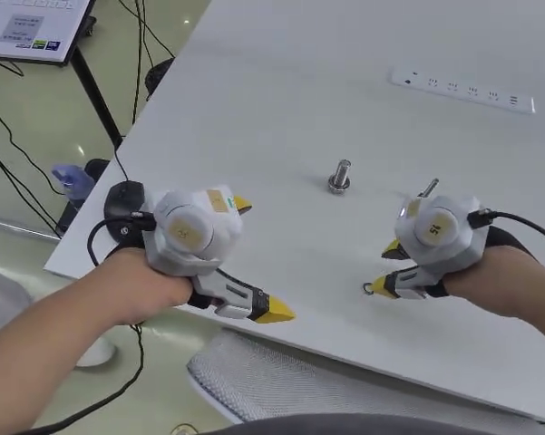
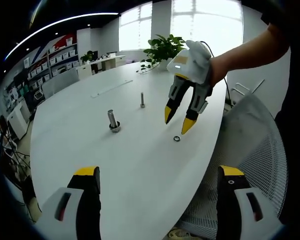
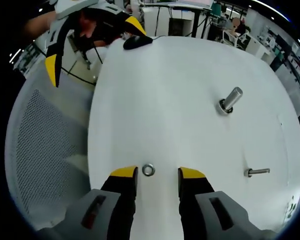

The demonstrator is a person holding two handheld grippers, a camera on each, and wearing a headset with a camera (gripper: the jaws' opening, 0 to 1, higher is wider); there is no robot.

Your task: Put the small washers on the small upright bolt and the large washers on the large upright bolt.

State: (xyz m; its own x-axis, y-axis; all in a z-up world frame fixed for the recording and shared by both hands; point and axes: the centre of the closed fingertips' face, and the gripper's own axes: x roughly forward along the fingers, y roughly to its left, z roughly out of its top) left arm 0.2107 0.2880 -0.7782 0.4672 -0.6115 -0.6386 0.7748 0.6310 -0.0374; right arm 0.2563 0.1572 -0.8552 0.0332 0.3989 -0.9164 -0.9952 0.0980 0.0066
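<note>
The right gripper (image 3: pixel 157 173) is held low over the table (image 1: pixel 281 82), near its front edge. Its jaws are spread a little, and 1 washer (image 3: pixel 148 170) lies flat on the table between the 2 tips, not yet pinched. This looks like the approach for a pick. Whether the washer is small or large is hard to tell.

The left gripper (image 1: pixel 258 259) hovers beside it with jaws spread wide and empty, probably only waiting.

Both bolts stand upright further in. The large bolt (image 3: pixel 229 101) has a wider ring at its foot, either washers or its head. The small bolt (image 3: pixel 257 172) is thin and stands just beyond the right gripper, so a lift toward it is short.

A power strip (image 1: pixel 462 91) lies well apart at the back. A chair (image 1: pixel 281 381) is under the table edge. Nothing blocks the way to the bolts.
</note>
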